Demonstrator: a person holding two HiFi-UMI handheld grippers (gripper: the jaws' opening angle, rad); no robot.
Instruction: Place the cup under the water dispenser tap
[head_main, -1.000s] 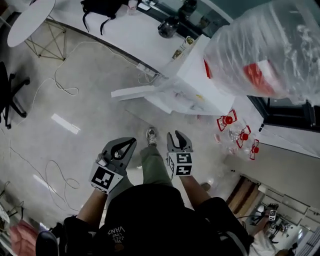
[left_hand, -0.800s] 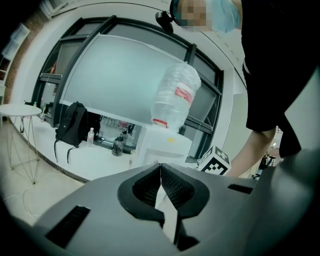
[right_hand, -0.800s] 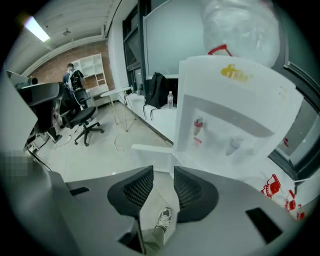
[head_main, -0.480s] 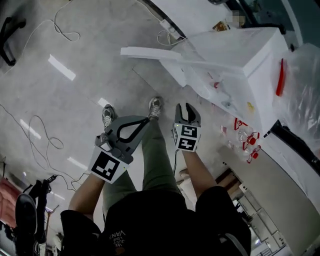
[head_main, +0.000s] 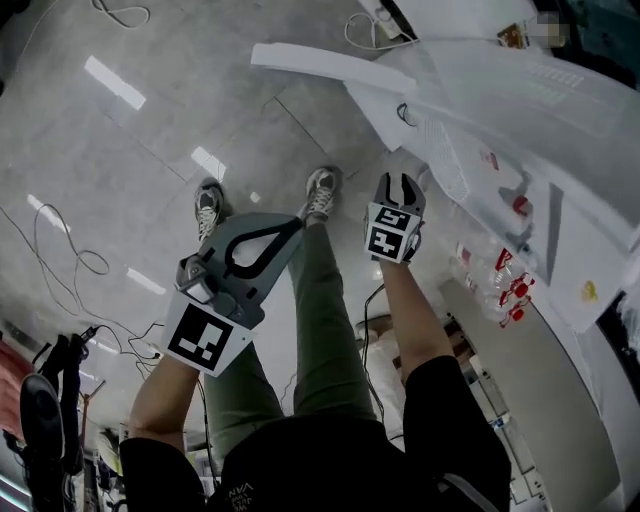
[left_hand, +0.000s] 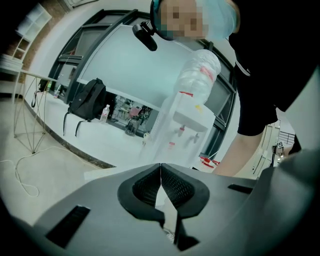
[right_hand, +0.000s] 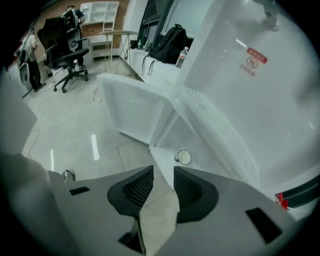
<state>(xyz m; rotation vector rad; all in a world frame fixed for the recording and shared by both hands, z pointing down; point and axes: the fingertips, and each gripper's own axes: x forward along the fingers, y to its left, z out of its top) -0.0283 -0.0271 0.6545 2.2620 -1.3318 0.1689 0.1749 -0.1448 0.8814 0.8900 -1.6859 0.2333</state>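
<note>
Shiny grey floor (head_main: 130, 150), cables trailing around, and the white water dispenser (right_hand: 240, 75) fills the right side with its lower door (right_hand: 135, 110) swung open. The cup (right_hand: 183, 157) sits down in that open compartment, just past the right gripper (right_hand: 163, 172), whose jaws are a bit apart with nothing between them. The left gripper (left_hand: 160, 167) has its jaws pressed together, empty. The cup's tiny in view, so I'm guessing here: small, light and rigid, maybe with a handle on its left. I'd pinch the rim wall, gently, since it could tip or slip.
</note>
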